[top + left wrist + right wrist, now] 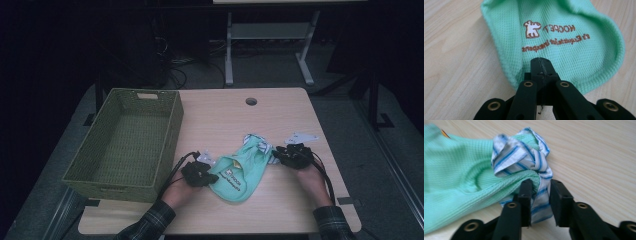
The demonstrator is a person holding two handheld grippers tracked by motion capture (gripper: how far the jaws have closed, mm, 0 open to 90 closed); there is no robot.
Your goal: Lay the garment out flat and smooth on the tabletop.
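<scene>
A mint-green knit garment (235,172) with a small brown logo lies on the wooden table (225,120), between my two grippers. My left gripper (211,174) is at its left edge. In the left gripper view the jaws are pressed together, with the tips (540,62) down on the garment (564,37) just inside its near hem. A bunched blue-and-white striped collar (256,143) sits at the garment's right end. My right gripper (541,183) has its jaws apart around a strip of that striped cloth (524,157), which hangs loosely in the gap. The right gripper (275,156) lies low on the table.
An olive woven basket (172,125) stands on the table's left side, close to my left hand. There is a round cable hole (251,101) near the far edge. Beyond the table are a white desk frame (230,50) and cables on the dark floor.
</scene>
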